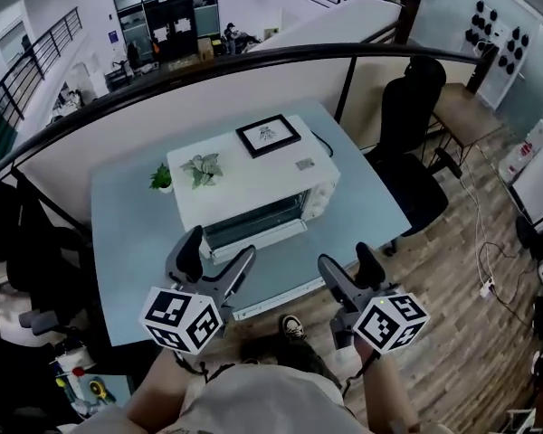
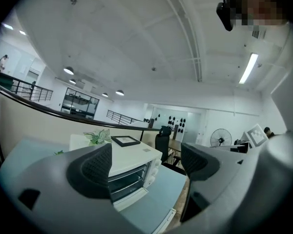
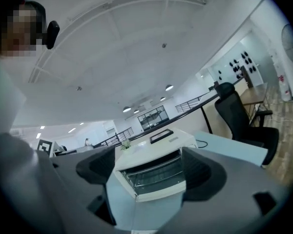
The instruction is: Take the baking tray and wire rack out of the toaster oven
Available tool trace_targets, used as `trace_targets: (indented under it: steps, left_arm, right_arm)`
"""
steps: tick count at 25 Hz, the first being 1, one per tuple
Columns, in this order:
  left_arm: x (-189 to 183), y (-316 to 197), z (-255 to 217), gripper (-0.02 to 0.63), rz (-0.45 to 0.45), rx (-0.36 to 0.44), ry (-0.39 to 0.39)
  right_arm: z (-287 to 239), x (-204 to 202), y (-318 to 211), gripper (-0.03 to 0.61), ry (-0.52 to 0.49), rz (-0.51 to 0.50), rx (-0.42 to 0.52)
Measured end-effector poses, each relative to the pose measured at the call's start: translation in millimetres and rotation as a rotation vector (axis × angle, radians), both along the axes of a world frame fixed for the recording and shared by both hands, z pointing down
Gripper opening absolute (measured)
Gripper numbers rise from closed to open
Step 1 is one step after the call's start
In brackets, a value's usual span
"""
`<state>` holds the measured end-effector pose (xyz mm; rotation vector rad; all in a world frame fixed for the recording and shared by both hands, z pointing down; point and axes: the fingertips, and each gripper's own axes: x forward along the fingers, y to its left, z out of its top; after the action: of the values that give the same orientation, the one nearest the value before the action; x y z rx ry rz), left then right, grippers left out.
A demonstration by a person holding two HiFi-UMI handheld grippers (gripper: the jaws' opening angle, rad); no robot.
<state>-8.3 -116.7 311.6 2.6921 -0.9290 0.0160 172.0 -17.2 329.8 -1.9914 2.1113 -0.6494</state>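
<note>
the white toaster oven [image 1: 253, 174] stands near the middle of the pale blue table [image 1: 127, 242]. its long side runs across in front of the person, and its glass door [image 1: 256, 221] faces the two grippers. the door looks shut. through the glass, the right gripper view shows the thin metal wire rack [image 3: 154, 174] lying level inside, its long axis along the oven's width. the baking tray cannot be made out behind the glass.

the left gripper [image 1: 221, 245] hangs just in front of the door, towards its left half, with its jaws spread wide and nothing between them. the right gripper [image 1: 346, 257] sits off the door's right end, a little farther from it, also wide and empty. each gripper's own view shows the oven ahead in the gap between its jaws, well short of a grip.

the left gripper looks the nearer one, and the door probably has to come open before the rack can slide straight out toward the person.
</note>
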Motion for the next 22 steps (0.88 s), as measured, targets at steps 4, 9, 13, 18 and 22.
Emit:
trace_targets:
  steps: [4, 9, 13, 18, 22]
  left_arm:
    - [16.4, -23.8, 7.7, 0.431, -0.078, -0.036, -0.009]
    - [28.2, -42.8, 17.0, 0.431, -0.187, -0.09, 0.01]
    - [27.2, -49.4, 26.2, 0.431, -0.298, -0.097, -0.009]
    - [22.7, -49.9, 40.4, 0.431, -0.414, -0.143, 0.046]
    - [20.1, -46.1, 52.9, 0.431, -0.466, -0.168, 0.046]
  right_arm:
    - [18.6, 19.0, -43.1, 0.417, -0.027, -0.111, -0.049]
    - [35.9, 26.9, -83.8, 0.403, -0.055, -0.258, -0.094]
    - [55.5, 23.2, -107.6, 0.397, -0.104, -0.373, -0.138]
    - [83.5, 22.6, -125.8, 0.394, -0.142, -0.463, -0.202]
    - [98.1, 23.1, -136.4, 0.388, -0.213, -0.482, -0.223]
